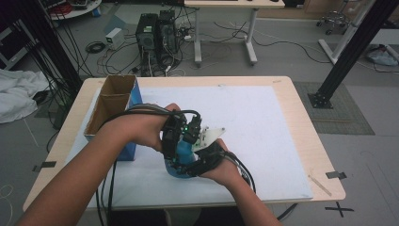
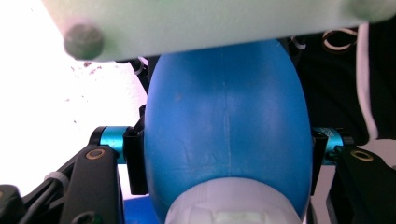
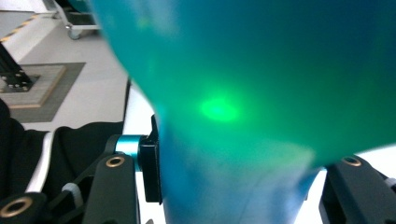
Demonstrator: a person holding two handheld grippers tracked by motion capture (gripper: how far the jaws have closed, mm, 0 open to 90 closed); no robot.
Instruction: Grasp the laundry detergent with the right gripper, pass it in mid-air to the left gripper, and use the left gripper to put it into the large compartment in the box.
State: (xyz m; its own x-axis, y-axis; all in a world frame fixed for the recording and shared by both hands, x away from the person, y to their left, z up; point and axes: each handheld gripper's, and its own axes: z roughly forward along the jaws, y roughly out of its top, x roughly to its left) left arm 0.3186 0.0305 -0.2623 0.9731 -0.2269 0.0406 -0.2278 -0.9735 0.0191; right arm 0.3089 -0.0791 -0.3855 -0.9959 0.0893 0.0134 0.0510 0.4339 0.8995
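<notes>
Blue bottle (image 2: 224, 135) clamped by left gripper (image 2: 226, 156), right gripper (image 3: 238, 182) gripping it too

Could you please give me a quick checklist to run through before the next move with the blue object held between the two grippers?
1. Left gripper clamped on the blue object, pads on both sides: ok.
2. Right gripper closed on it: ok.
3. Object over the white mat: ok.
4. Cardboard box stands apart from the hands: ok.
5. Cables free of snags: cannot tell.
</notes>
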